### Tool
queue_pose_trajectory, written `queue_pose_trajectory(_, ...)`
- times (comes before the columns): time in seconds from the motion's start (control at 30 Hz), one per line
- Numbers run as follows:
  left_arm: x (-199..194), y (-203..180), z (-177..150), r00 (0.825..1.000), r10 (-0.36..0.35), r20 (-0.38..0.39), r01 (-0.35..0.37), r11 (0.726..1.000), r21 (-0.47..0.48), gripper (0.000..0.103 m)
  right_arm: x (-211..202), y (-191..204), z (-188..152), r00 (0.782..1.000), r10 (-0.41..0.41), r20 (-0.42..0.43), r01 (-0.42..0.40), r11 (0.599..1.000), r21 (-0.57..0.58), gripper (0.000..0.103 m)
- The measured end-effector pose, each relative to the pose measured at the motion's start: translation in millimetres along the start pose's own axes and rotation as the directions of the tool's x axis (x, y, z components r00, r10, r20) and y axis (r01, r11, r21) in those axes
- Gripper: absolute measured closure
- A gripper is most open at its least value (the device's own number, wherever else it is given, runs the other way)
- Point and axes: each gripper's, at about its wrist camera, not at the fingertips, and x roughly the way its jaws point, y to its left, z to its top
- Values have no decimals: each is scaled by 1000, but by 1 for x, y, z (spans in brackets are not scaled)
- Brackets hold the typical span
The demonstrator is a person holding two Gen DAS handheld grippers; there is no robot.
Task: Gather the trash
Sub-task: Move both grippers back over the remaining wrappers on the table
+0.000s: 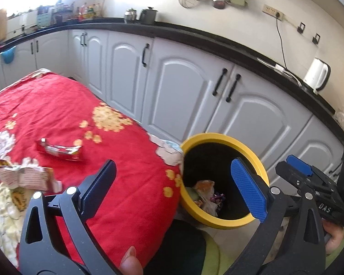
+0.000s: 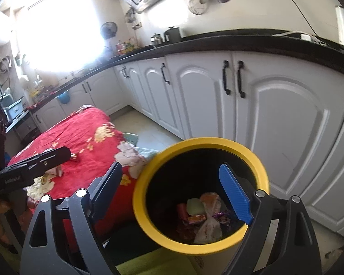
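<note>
A yellow-rimmed black bin (image 1: pixel 252 153) stands beside the table's right end; it also shows in the right wrist view (image 2: pixel 240 147) with several wrappers (image 2: pixel 206 220) inside. A red snack wrapper (image 1: pixel 59 151) and a torn white-and-red carton (image 1: pixel 25 176) lie on the red cloth. My left gripper (image 1: pixel 176 188) is open and empty above the table's edge, next to the bin. My right gripper (image 2: pixel 172 190) is open and empty just above the bin's mouth; it also shows in the left wrist view (image 1: pixel 298 165).
The table under the red flowered cloth (image 1: pixel 57 110) fills the left. White cabinets (image 1: pixel 178 87) under a black counter (image 1: pixel 195 36) run behind the bin. A white kettle (image 1: pixel 316 75) stands on the counter. Pale floor lies between table and cabinets.
</note>
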Motion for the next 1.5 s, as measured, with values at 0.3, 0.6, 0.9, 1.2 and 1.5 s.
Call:
queue_pose_trajectory(0.3,-26,37,5,998,57,41,-54,996,-67,11,7,42,9,998,65,-5,-65,996,-61,19)
queue_pose_trajectory(0.6,-48,73,6,990,121,70,-112,985,-128,11,14,82,7,992,125,-24,-127,986,-106,19)
queue_pose_trajectory(0.9,-62,100,5,983,165,80,-149,973,-177,11,23,114,8,985,168,-40,-172,975,-144,19)
queue_pose_trajectory(1.2,-65,132,-4,976,212,58,-194,955,-226,11,45,145,8,975,209,-76,-219,959,-181,18)
queue_pose_trajectory(1.5,-55,168,-18,970,244,0,-233,923,-308,11,86,167,10,969,209,-136,-235,945,-228,18)
